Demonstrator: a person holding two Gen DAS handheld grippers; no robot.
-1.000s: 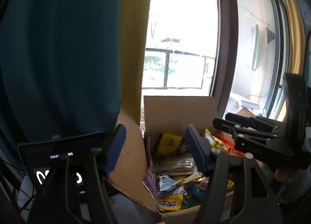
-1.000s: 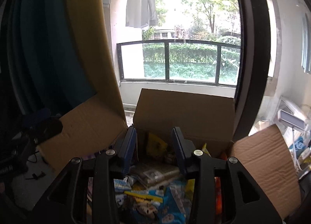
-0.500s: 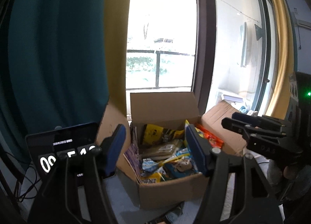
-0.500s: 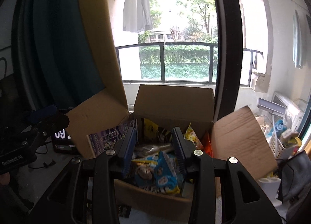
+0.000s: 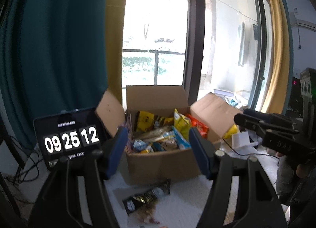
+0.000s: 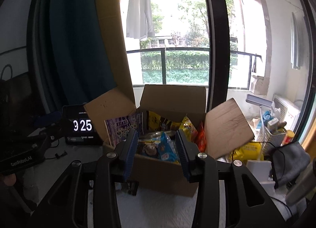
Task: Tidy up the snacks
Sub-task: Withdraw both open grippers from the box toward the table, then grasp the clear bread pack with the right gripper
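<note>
An open cardboard box (image 5: pixel 162 163) stands on a white-covered table, full of snack packets in yellow, blue and orange; it also shows in the right wrist view (image 6: pixel 162 174). A dark snack packet (image 5: pixel 146 197) lies on the table in front of the box. My left gripper (image 5: pixel 158 151) is open and empty, held in front of the box. My right gripper (image 6: pixel 156 153) is open and empty, also short of the box, and shows at the right of the left wrist view (image 5: pixel 276 135).
A tablet showing a clock (image 5: pixel 69 139) stands left of the box. Box flaps (image 6: pixel 227 127) stick out left and right. A white basket (image 6: pixel 270 137), yellow bag (image 6: pixel 246 151) and grey cloth (image 6: pixel 292 160) crowd the right. A window and curtains (image 5: pixel 49 50) are behind.
Both grippers have pulled back and up from over the box. The whole box, the tablet and the dark packet on the table have come into view.
</note>
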